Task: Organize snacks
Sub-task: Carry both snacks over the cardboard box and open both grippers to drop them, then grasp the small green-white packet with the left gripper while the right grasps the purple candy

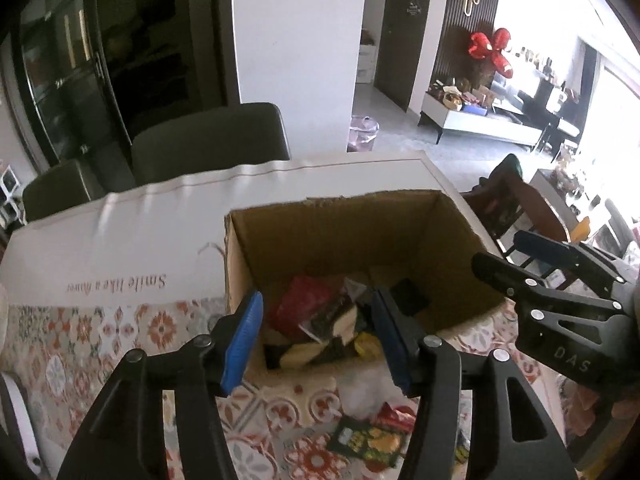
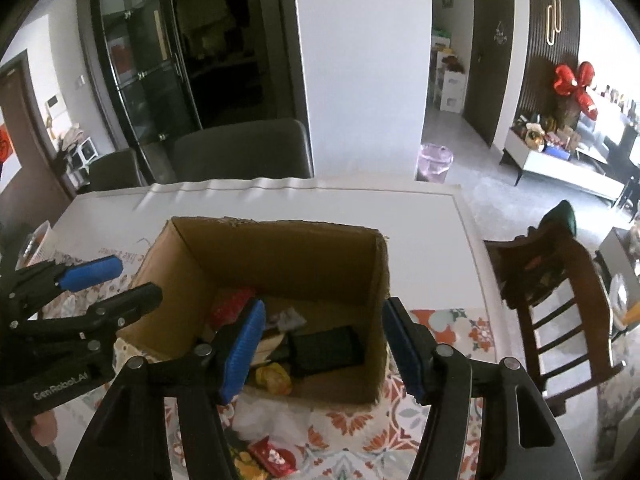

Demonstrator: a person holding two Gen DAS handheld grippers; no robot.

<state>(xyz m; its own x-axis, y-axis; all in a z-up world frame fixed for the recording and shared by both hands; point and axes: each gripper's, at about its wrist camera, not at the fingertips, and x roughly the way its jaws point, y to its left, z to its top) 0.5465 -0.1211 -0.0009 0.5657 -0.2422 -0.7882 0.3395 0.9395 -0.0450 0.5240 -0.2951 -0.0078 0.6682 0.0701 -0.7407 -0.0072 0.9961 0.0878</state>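
Note:
An open cardboard box (image 1: 400, 232) stands on the patterned tablecloth; it also shows in the right wrist view (image 2: 280, 252). Inside lie a red packet (image 1: 298, 304), a black packet (image 2: 326, 350), a yellow snack (image 2: 274, 378) and other wrappers. My left gripper (image 1: 316, 344) is open and empty above the box's near edge. My right gripper (image 2: 322, 354) is open and empty over the box's near right part; it also shows at the right of the left wrist view (image 1: 504, 258). Loose snacks lie in front of the box: a green-yellow packet (image 1: 368, 440) and a red packet (image 2: 272, 458).
A white plastic wrapper (image 2: 272, 420) lies by the box. Dark chairs (image 2: 244, 152) stand behind the table, a wooden chair (image 2: 560, 296) at its right. The white table edge (image 2: 464, 216) drops to the floor. A clear cup (image 2: 38, 244) is far left.

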